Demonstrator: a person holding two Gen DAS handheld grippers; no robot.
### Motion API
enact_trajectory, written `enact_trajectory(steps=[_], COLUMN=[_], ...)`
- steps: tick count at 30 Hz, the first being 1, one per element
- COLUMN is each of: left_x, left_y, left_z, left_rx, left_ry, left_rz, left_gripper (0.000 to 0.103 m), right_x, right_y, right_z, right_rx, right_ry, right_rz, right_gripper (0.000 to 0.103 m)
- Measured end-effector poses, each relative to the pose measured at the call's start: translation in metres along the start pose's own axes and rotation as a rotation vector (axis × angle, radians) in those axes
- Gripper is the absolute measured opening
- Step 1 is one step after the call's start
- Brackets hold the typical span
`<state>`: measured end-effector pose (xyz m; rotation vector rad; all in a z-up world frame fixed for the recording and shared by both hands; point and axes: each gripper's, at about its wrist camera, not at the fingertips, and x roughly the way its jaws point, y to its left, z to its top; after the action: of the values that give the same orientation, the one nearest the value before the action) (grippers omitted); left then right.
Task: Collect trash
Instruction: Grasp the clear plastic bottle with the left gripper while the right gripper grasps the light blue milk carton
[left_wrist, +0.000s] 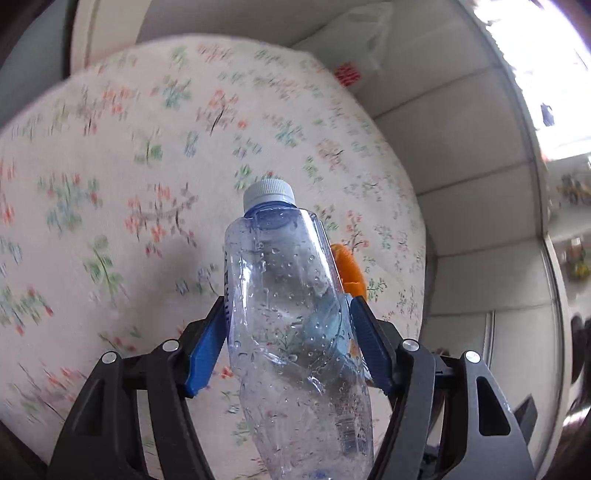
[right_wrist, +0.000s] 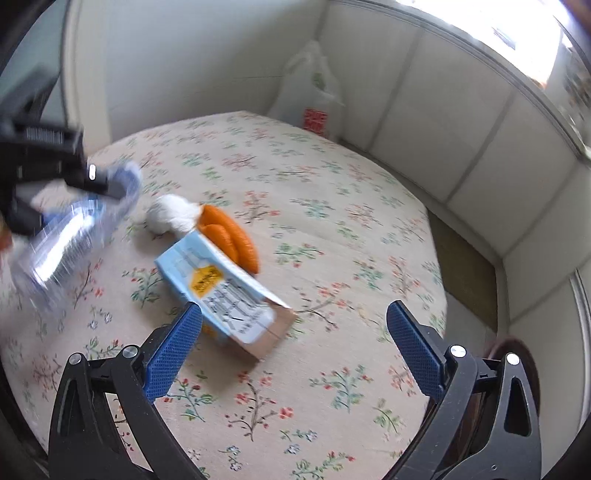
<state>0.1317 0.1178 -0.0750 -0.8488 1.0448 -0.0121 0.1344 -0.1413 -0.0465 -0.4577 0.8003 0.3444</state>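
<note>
The left tool (left_wrist: 288, 332) pinches a crumpled plastic bottle (left_wrist: 291, 314); the right tool (right_wrist: 295, 332) is spread. Left at twelve o'clock on the counter (right_wrist: 351, 387): carton (right_wrist: 218, 291), orange peel (right_wrist: 231, 230), tissue (right_wrist: 171, 218).

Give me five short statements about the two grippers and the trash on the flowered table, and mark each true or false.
1. The left gripper is shut on the plastic bottle. True.
2. The bottle's cap is off. False: a pale cap sits on its neck.
3. The right gripper holds the blue carton. False: its jaws stand open and empty above the table, and the carton lies on the cloth.
4. Orange peel lies against the carton's far end. True.
5. A crumpled white tissue lies beside the peel. True.
</note>
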Motion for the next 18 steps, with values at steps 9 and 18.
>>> enact_trajectory(steps=[9,18], left_x=[-0.058,-0.053], left_y=[-0.006,0.0], left_z=[0.003,0.013], left_rx=[0.327,0.312], left_ry=[-0.219,-0.194], left_rz=[0.076,0.011], left_gripper=[0.065,0.065], right_x=[0.04,0.068], right_y=[0.044,0.048], right_z=[0.016,0.02], right_rx=[-0.162,-0.182], right_ry=[0.068,0.17], right_rz=[0.118,0.168], right_gripper=[0.096,0.074])
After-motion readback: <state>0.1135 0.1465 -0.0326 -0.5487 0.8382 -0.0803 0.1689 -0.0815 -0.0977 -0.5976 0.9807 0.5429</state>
